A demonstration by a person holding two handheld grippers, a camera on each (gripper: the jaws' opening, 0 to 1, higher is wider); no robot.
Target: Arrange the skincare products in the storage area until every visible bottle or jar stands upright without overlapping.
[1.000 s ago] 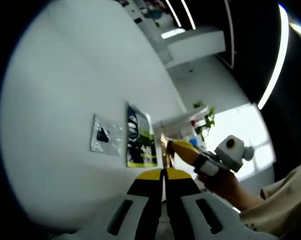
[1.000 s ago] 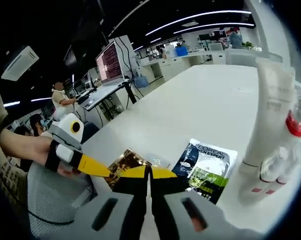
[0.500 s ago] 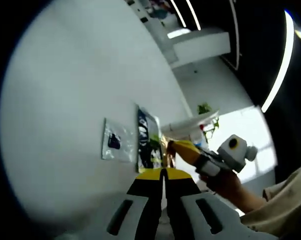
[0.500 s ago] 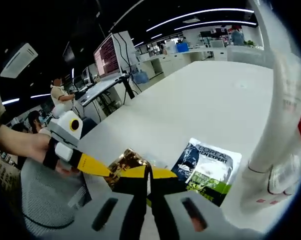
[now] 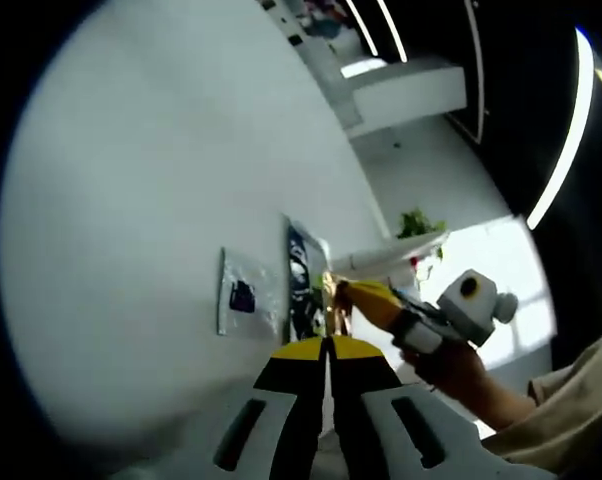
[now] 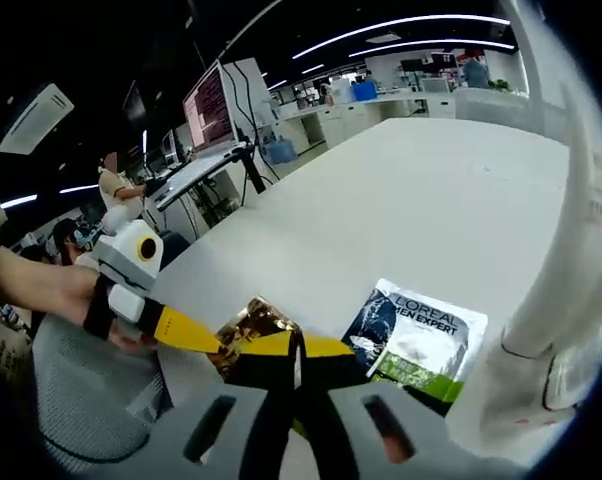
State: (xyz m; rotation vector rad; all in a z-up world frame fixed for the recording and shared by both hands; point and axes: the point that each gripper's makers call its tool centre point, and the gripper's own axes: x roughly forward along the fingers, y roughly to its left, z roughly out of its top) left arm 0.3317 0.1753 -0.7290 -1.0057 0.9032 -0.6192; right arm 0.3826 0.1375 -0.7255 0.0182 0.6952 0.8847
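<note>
While both grippers (jaws closed) pinch gold sachet (image 6: 249,325).

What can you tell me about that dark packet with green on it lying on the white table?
The dark blue, white and green printed sachet is a flat, glossy foil-like packet printed "L'OREAL MEN EXPERT". It lies flat on the white table, just beyond the right hand-held gripper. A crinkled gold foil packet sits beside it; whether they touch is unclear. In the left gripper view it appears edge-on, next to a clear plastic sachet.
</note>
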